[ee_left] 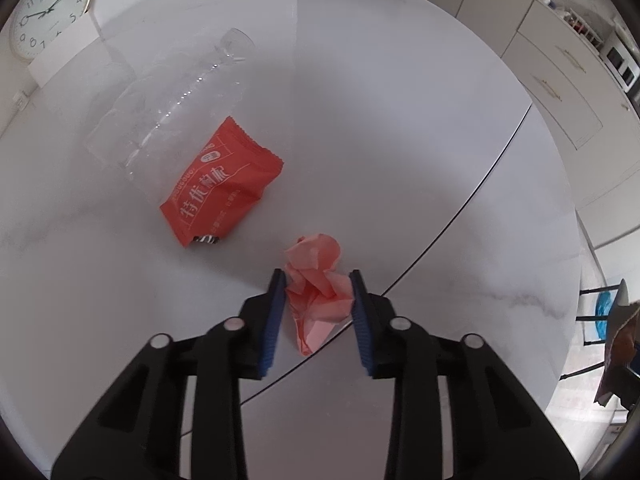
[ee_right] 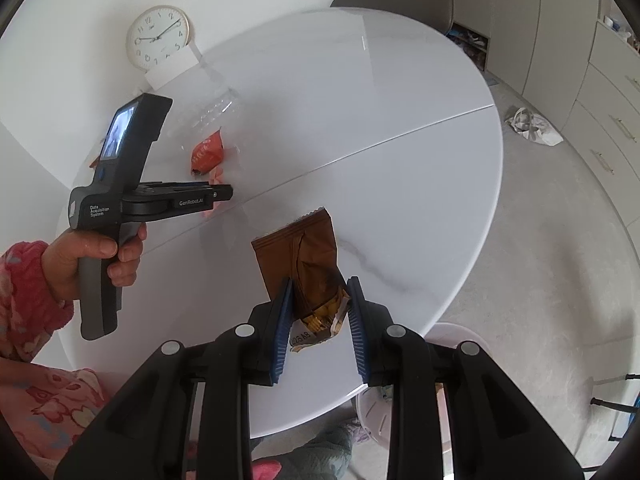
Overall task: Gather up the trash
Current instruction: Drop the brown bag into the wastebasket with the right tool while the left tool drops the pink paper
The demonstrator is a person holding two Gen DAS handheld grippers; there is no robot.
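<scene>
My left gripper (ee_left: pixel 316 280) is shut on a crumpled pink paper (ee_left: pixel 318 288), its blue pads touching both sides just above the white round table (ee_left: pixel 400 140). A red snack wrapper (ee_left: pixel 220 182) and a clear plastic bottle (ee_left: pixel 176 100) lie on the table beyond it, to the left. My right gripper (ee_right: pixel 320 286) is shut on a brown snack wrapper (ee_right: pixel 300 256) and holds it near the table's front edge. The right wrist view also shows the left gripper (ee_right: pixel 220 194), the red wrapper (ee_right: pixel 206 152) and the bottle (ee_right: pixel 212 112).
A round wall clock (ee_left: pixel 48 8) leans at the table's far left. A white bin (ee_right: pixel 376 412) stands on the floor under the table's near edge. A grey chair (ee_right: pixel 394 2) is behind the table. Cabinets (ee_left: pixel 560 92) line the right side; a white bag (ee_right: pixel 534 124) lies on the floor.
</scene>
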